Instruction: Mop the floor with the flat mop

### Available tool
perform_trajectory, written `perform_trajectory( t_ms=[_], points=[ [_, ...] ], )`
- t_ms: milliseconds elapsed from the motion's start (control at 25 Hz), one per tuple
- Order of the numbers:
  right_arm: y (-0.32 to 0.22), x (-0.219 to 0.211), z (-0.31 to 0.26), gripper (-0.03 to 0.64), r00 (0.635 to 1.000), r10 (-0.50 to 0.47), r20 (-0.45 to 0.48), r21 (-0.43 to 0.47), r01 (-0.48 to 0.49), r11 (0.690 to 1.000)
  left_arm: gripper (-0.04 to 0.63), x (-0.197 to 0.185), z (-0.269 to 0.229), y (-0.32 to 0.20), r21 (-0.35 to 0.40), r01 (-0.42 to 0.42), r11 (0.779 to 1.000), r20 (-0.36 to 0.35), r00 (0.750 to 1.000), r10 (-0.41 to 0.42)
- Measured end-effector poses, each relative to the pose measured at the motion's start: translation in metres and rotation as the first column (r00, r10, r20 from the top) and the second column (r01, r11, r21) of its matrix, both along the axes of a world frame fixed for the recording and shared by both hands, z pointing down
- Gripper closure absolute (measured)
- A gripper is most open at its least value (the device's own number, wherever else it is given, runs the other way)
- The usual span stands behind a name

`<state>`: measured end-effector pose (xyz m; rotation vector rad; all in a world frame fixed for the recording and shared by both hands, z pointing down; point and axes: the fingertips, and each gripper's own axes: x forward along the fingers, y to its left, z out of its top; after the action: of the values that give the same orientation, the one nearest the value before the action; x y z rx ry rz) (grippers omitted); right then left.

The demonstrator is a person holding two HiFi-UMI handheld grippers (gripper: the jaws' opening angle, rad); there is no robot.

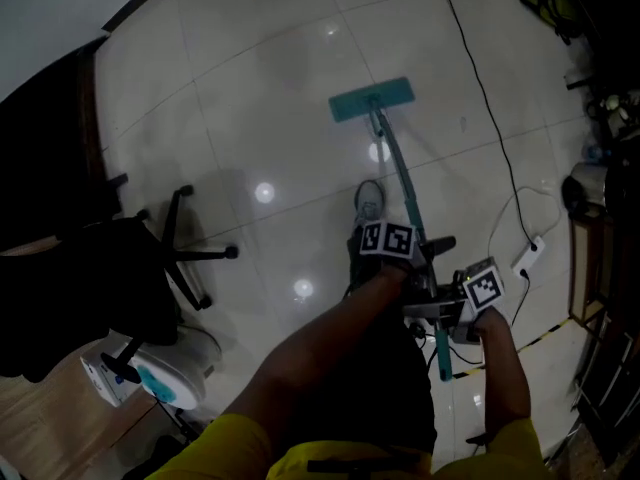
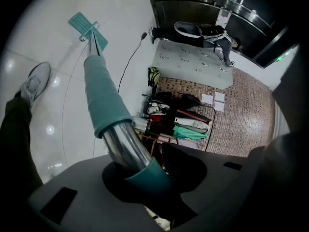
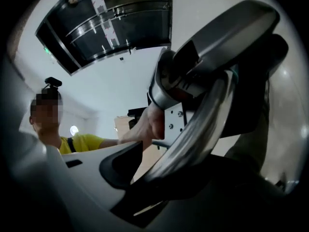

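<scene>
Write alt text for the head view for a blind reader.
The left gripper and right gripper hold a teal flat mop by its handle, its head on the white tiled floor beyond a grey shoe. A black office chair stands left.

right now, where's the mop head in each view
Head view: mop head upper centre, lying flat.
Left gripper view: mop head upper left, at the far end of the mop pole.
Right gripper view: not in it.
Shared landmark: the mop pole, in all three views.
</scene>
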<state>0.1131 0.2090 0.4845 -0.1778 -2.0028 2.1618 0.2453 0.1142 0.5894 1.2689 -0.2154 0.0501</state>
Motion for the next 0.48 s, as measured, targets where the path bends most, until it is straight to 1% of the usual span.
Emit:
perform_trajectory(
  t_ms=[80, 120, 160, 200, 240, 280, 320, 360, 400, 440, 480],
  points=[
    [-0.064, -0.010, 0.042, 0.446, 0.998, -0.043, -0.043, 0.100, 0.047, 0.994, 0.500, -0.010, 0.030, -0.072, 0.046, 0.020, 0.999, 0.009, 1.000, -0.020],
    [-0.100, -0.011, 0.065, 0.461, 0.997, -0.032, -0.064, 0.120, 0.039, 0.992, 0.514, -0.014, 0.047, -0.112, 0.068, 0.024, 0.997, 0.019, 1.000, -0.025],
    [-0.136, -0.010, 0.084, 0.480, 0.997, 0.009, -0.073, 0.107, -0.001, 0.994, 0.514, -0.015, 0.063, -0.150, 0.087, 0.016, 0.996, 0.031, 0.999, -0.018],
    [-0.171, -0.008, 0.098, 0.480, 0.995, 0.073, -0.061, 0.062, -0.069, 0.996, 0.509, -0.014, 0.077, -0.184, 0.098, -0.009, 0.995, 0.045, 0.999, 0.004],
    [-0.200, -0.007, 0.104, 0.503, 0.989, 0.146, -0.029, 0.003, -0.146, 0.989, 0.508, -0.012, 0.087, -0.210, 0.099, -0.049, 0.994, 0.059, 0.997, 0.043],
    [-0.223, -0.008, 0.106, 0.515, 0.978, 0.208, 0.004, -0.040, -0.207, 0.977, 0.500, -0.008, 0.095, -0.228, 0.096, -0.098, 0.990, 0.072, 0.993, 0.092],
    [-0.237, -0.009, 0.109, 0.523, 0.971, 0.239, 0.022, -0.054, -0.237, 0.970, 0.499, -0.005, 0.102, -0.238, 0.097, -0.147, 0.984, 0.082, 0.987, 0.140],
    [-0.242, -0.011, 0.114, 0.529, 0.972, 0.236, 0.021, -0.043, -0.235, 0.971, 0.499, -0.001, 0.108, -0.241, 0.103, -0.185, 0.977, 0.093, 0.980, 0.176],
    [-0.238, -0.012, 0.118, 0.535, 0.978, 0.208, 0.010, -0.027, -0.208, 0.978, 0.499, 0.004, 0.113, -0.238, 0.109, -0.207, 0.972, 0.101, 0.975, 0.196],
    [-0.226, -0.011, 0.119, 0.535, 0.985, 0.173, -0.002, -0.026, -0.173, 0.985, 0.503, 0.009, 0.116, -0.229, 0.111, -0.213, 0.971, 0.100, 0.974, 0.202],
    [-0.209, -0.008, 0.118, 0.535, 0.989, 0.147, -0.013, -0.044, -0.147, 0.988, 0.509, 0.015, 0.115, -0.214, 0.107, -0.208, 0.972, 0.084, 0.976, 0.200]
  ],
)
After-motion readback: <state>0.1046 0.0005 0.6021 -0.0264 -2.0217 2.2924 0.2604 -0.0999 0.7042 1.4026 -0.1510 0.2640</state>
